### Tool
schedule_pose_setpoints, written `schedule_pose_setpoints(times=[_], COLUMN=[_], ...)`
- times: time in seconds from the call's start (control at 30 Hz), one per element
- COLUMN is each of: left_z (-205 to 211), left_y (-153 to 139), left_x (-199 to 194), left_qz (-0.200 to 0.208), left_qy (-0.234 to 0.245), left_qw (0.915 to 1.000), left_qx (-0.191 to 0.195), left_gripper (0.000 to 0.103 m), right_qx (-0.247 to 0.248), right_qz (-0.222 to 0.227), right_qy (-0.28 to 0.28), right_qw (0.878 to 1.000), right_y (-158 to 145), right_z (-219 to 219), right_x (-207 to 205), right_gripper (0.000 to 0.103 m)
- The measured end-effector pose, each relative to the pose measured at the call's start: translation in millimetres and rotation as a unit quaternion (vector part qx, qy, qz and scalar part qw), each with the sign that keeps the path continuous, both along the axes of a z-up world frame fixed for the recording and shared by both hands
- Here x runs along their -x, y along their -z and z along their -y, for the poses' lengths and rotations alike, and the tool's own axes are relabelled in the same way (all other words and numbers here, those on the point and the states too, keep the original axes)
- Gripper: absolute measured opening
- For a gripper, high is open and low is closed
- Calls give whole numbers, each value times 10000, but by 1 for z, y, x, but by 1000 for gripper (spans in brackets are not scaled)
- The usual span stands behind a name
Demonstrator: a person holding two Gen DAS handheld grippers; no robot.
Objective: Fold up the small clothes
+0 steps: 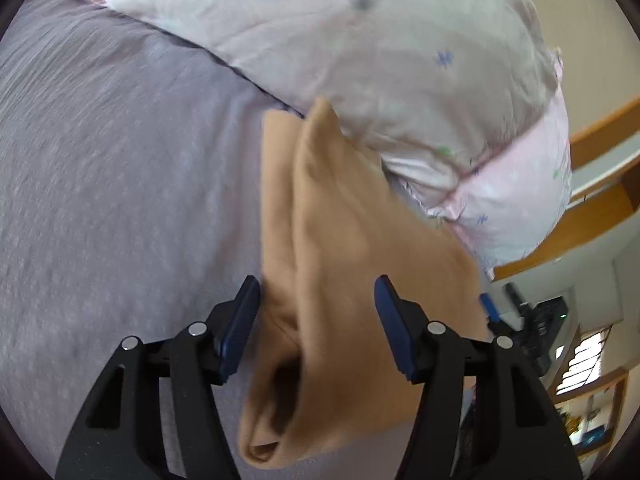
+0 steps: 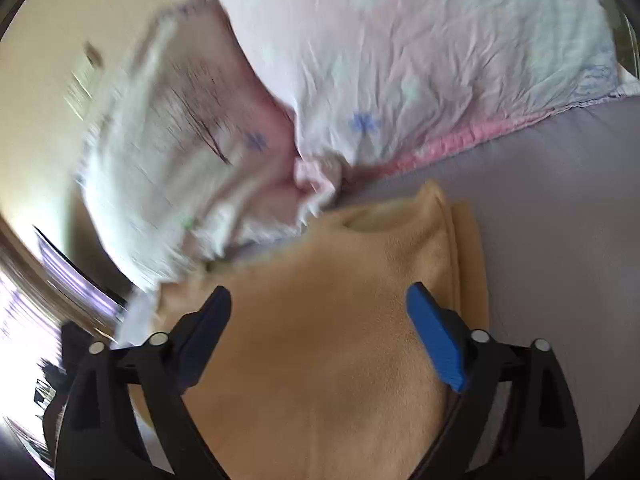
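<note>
A small tan garment [image 1: 340, 248] lies on the lilac bed sheet [image 1: 120, 184], partly folded, with one layer lying over another and an opening near its lower end. My left gripper [image 1: 316, 292] is open, its blue-padded fingers [image 1: 240, 320] standing either side of the garment just above it. In the right wrist view the same tan garment [image 2: 340, 340] fills the lower middle. My right gripper [image 2: 320, 296] is open over it, fingers spread wide. Neither gripper holds anything. The right gripper's blue tip [image 1: 489, 307] peeks past the garment's right edge.
A white and pink pillow [image 1: 380, 60] with small flower prints lies against the garment's far end; it also shows in the right wrist view [image 2: 400, 60]. Wooden furniture [image 1: 600, 200] and a window stand beyond the bed's right side.
</note>
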State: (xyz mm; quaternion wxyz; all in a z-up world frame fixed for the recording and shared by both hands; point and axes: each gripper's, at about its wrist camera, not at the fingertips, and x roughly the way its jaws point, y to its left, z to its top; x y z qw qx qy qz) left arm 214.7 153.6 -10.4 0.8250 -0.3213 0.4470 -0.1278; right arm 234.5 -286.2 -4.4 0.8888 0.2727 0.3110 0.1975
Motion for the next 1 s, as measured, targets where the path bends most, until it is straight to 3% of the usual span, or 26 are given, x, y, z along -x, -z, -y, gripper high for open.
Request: schedule_pose_setpoints(times=[0.03, 0.1, 0.2, 0.33, 0.43, 0.57, 0.67, 0.7, 0.77, 0.8, 0.87, 0.9, 1.0], left_z=[6, 10, 13, 37, 82, 183, 264, 283, 288, 277, 251, 228, 190], left_y=[0, 4, -2, -49, -87, -108, -96, -90, -86, -88, -91, -89, -69], left_x=[1, 0, 2, 2, -4, -22, -34, -34, -30, -24, -16, -12, -7], left_qz=[9, -150, -56, 450, 869, 1186, 990, 883, 931, 1092, 1343, 1384, 1004], left_qy=[-5, -47, -170, 22, 473, 1465, 2274, 2591, 2836, 2809, 2525, 2200, 1734], left_qw=[9999, 9999, 9997, 9987, 9949, 9809, 9660, 9570, 9448, 9436, 9521, 9627, 9794], left_qx=[-133, -51, 142, 228, 222, 480, 734, 960, 1351, 1369, 1081, 747, 229], left_gripper=[56, 20, 17, 16, 16, 16, 18, 19, 20, 25, 36, 39, 40], right_qx=[-107, -368, -780, -1105, -1175, -1177, -955, -832, -577, -569, -670, -668, -250], right_qz=[57, 131, 124, 307, 491, 563, 409, 346, 189, 95, -123, -172, -369], right_qy=[59, 238, 451, 646, 820, 1034, 1144, 1164, 1179, 1161, 953, 869, 731], right_qw=[9999, 9990, 9959, 9913, 9885, 9860, 9880, 9891, 9912, 9916, 9931, 9938, 9963], right_y=[-1, -4, -1, -5, -14, -16, -14, -13, -11, -9, -5, -4, -3], right_z=[6, 19, 39, 58, 68, 80, 85, 86, 87, 87, 85, 82, 72], right_x=[2, -1, -3, 3, 11, 15, 13, 12, 9, 8, 2, 1, -4], right_gripper=[95, 95, 95, 95, 95, 95, 95, 95, 95, 95, 95, 95, 95])
